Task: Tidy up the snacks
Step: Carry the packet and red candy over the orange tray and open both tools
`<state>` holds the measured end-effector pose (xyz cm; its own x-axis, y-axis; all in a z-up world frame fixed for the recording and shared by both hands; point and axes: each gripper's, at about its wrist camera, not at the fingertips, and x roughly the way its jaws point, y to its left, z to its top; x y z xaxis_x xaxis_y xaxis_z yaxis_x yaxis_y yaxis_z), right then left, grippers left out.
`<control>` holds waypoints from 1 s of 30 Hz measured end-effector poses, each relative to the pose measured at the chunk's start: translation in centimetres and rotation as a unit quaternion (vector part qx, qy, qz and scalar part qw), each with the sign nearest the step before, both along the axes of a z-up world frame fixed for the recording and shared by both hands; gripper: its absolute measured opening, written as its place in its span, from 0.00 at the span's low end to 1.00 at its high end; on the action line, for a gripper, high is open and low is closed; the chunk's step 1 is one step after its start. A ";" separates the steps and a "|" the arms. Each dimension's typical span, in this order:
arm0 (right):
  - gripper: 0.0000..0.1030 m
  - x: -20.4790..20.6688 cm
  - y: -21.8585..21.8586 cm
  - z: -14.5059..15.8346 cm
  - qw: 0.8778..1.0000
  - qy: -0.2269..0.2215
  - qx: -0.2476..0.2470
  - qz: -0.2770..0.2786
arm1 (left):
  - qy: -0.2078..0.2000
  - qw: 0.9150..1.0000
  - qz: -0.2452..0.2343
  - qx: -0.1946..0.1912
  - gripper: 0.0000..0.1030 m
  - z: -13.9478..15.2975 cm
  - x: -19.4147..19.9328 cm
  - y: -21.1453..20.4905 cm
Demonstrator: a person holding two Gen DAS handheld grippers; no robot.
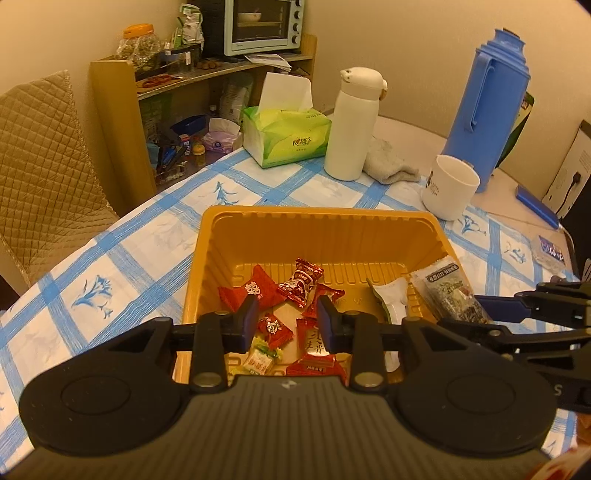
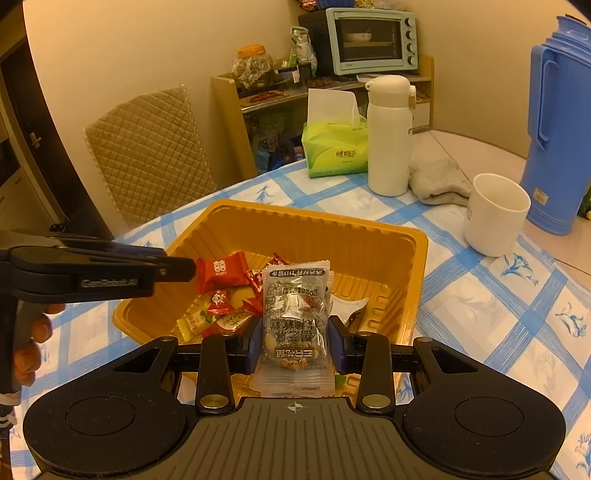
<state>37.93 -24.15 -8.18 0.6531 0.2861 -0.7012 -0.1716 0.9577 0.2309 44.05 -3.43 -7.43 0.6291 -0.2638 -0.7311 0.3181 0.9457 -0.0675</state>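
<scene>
An orange plastic tray (image 1: 317,216) (image 2: 419,254) sits on the checked tablecloth and holds several wrapped candies, mostly red (image 1: 300,281) (image 2: 221,274), plus a white sachet (image 1: 393,299). My left gripper (image 1: 286,325) (image 2: 184,266) hovers over the near half of the tray, open, with nothing pressed between its blue pads (image 1: 248,317); candies lie below the gap. My right gripper (image 2: 295,343) is shut on a clear packet of dark seeded snack (image 2: 295,314) (image 1: 452,293), held upright over the tray's near right edge.
Behind the tray stand a white mug (image 1: 448,186), a white flask (image 1: 352,123), a green tissue box (image 1: 286,134), a grey cloth (image 1: 391,162) and a blue thermos jug (image 1: 487,107). A padded chair (image 1: 44,147) and a cluttered shelf with a toaster oven (image 1: 264,26) lie beyond the table.
</scene>
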 end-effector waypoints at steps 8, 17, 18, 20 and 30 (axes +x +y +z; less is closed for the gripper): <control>0.36 0.6 0.2 -0.5 1.000 0.006 -0.002 -0.004 | -0.009 1.000 0.013 -0.011 0.30 1.2 -1.2 1.3; 0.37 2.9 0.5 -1.9 0.999 0.022 0.011 -0.022 | -0.017 1.000 0.011 0.003 0.33 1.4 -1.9 2.1; 0.37 3.2 0.6 -2.0 0.999 0.023 0.009 -0.022 | -0.017 1.000 0.013 0.002 0.33 1.5 -1.9 2.2; 0.37 3.8 0.9 -2.1 1.000 0.020 0.005 -0.019 | -0.015 1.000 0.016 -0.001 0.34 1.5 -1.9 2.5; 0.38 5.6 1.3 -0.6 0.999 -0.021 0.006 -0.027 | -0.013 1.000 0.026 0.006 0.35 1.5 -3.3 3.9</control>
<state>43.53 -22.86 -8.74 0.6966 0.2580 -0.6694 -0.1303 0.9631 0.2356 40.72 0.47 -5.93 0.6613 -0.2217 -0.7166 0.2701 0.9616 -0.0483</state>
